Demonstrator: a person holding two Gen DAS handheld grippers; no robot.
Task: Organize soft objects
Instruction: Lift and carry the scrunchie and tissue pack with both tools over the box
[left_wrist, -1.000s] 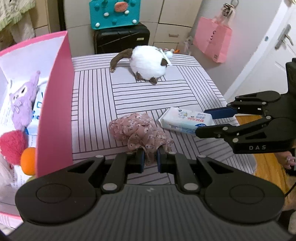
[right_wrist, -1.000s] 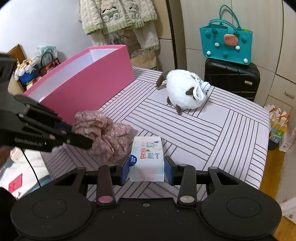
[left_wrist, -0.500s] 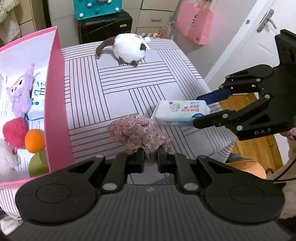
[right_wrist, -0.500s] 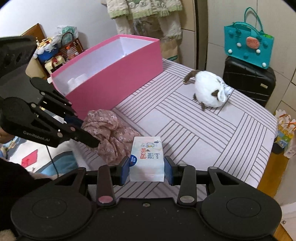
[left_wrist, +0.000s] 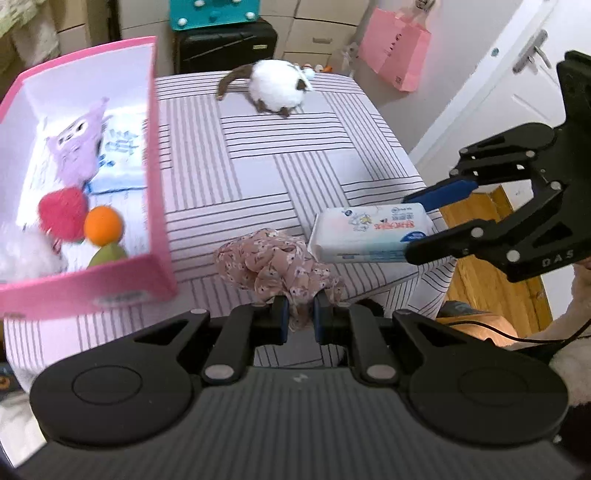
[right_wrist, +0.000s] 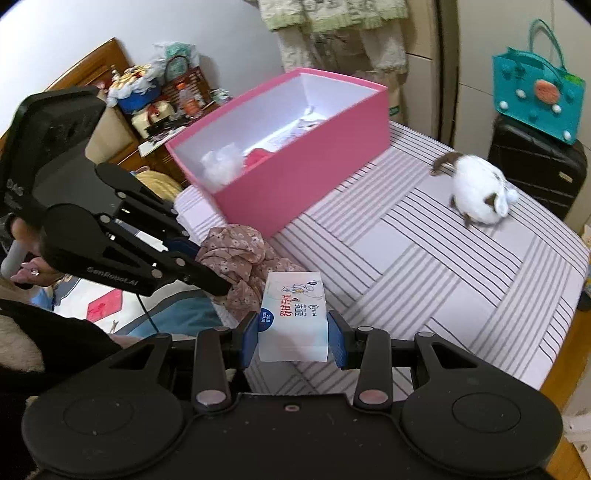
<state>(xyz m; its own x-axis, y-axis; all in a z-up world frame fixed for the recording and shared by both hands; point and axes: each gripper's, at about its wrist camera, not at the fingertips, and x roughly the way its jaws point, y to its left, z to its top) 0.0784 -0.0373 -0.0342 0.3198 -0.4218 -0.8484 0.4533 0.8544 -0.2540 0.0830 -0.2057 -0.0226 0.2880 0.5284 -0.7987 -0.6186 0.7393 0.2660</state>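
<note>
1. The surface (left_wrist: 258, 177) wears a pale cloth with dark stripes in blocks. In the left wrist view a pink box (left_wrist: 157, 155) stands at the left of the frame, a black suitcase (left_wrist: 225, 44) sits at top centre with a teal bag (left_wrist: 210, 13) on it, a pink paper bag (left_wrist: 393, 55) hangs at upper right, and a white door (left_wrist: 517, 74) fills the far right.
2. The box's left wall is cut off by the frame edge. Inside lie a purple plush (left_wrist: 75, 146), a red pompom (left_wrist: 62, 212), an orange ball (left_wrist: 103, 225) and a blurred white fluff at lower left.
3. A white plush (left_wrist: 277, 88) with brown tail lies at the surface's far end, blurred in the right wrist view.
4. The left hand-held gripper (left_wrist: 298, 319) pinches a crumpled pink floral scrunchie (left_wrist: 273, 266) at lower centre, just right of the box.
5. The right hand-held gripper (right_wrist: 293, 338) is closed on a white wipes pack (right_wrist: 293, 314) with printed label, raised beside the scrunchie.
</note>
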